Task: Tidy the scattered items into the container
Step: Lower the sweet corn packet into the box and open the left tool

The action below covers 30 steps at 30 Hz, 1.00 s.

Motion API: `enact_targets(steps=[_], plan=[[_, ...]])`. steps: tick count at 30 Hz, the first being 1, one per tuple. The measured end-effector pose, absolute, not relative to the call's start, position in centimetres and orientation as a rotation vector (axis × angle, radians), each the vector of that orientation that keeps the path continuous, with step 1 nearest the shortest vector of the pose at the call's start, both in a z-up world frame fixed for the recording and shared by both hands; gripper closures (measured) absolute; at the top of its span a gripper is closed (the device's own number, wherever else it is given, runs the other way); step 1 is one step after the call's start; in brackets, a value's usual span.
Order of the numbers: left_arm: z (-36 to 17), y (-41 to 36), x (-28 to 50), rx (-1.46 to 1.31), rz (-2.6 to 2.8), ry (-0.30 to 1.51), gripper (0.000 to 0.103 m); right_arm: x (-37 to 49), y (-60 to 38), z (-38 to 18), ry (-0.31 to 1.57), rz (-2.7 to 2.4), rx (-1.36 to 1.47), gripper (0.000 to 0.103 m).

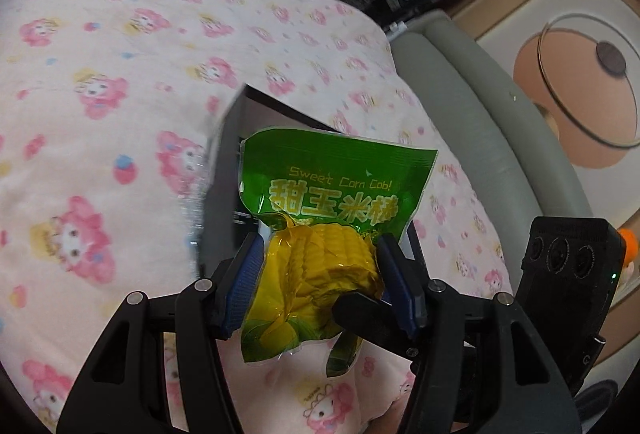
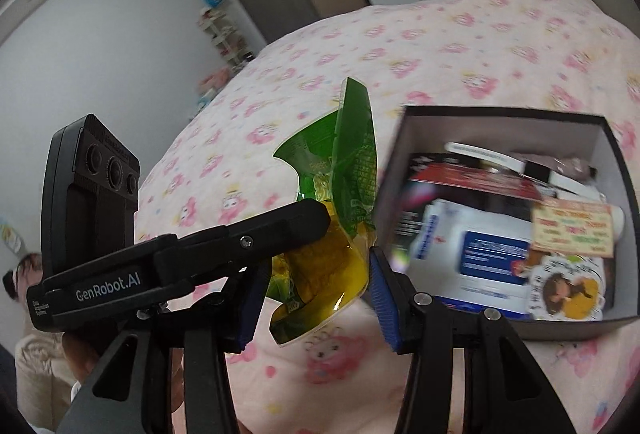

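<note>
So, left wrist view: left tool [image 1: 320, 266] clamped on sweet corn cob packet [image 1: 320, 234], blue pads [image 1: 244, 274] pressing both sides of yellow cob, green top sticking up. Pink cartoon-print bedspread [image 1: 120, 74] underneath, grey bed edge [image 1: 480, 114] at right.

Right wrist view: right tool [image 2: 316, 294] also gripping same packet [image 2: 344, 194], left tool's finger [image 2: 280, 226] crossing from left. Open dark box [image 2: 500, 218] on bed just beside packet at right, already stuffed with wipes pack [image 2: 472, 250] and other snack packs, blurry.

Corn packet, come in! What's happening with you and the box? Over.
Both grippers, left and right, clamp the corn packet. Packet aloft beside the box. Box already crowded.
</note>
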<state>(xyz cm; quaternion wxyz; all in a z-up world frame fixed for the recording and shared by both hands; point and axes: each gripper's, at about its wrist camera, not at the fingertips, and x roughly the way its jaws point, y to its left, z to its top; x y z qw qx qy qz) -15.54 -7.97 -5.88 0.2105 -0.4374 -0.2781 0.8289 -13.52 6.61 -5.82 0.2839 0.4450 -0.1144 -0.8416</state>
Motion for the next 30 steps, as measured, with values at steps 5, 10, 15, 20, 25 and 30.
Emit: enact_targets(steps=[5, 10, 15, 20, 25, 30], plan=[[-7.9, -5.9, -19.5, -1.297, 2.256, -0.814, 0.044, -16.3, 10.9, -7.5, -0.418, -2.289, 1.281, 0.058], [-9.0, -5.5, -19.9, -1.385, 2.289, -0.761, 0.044, -17.5, 12.7, -7.9, -0.422, -2.353, 1.298, 0.058], [-9.1, -5.2, -18.8, -1.432, 2.375, -0.629, 0.043, -17.3, 13.6, -8.7, -0.438, -2.391, 1.337, 0.058], [-6.0, -5.2, -17.5, -1.410, 2.576, -0.386, 0.028, -16.2, 12.4, -7.6, -0.224, -2.528, 1.385, 0.057], [-0.2, -5.7, -15.8, -1.273, 2.788, -0.212, 0.015, -14.9, 12.2, -3.9, -0.086, -2.672, 1.302, 0.045], [4.0, -6.3, -14.0, -1.139, 2.894, -0.236, 0.007, -13.9, 11.8, 0.0, -0.070, -2.729, 1.220, 0.021]])
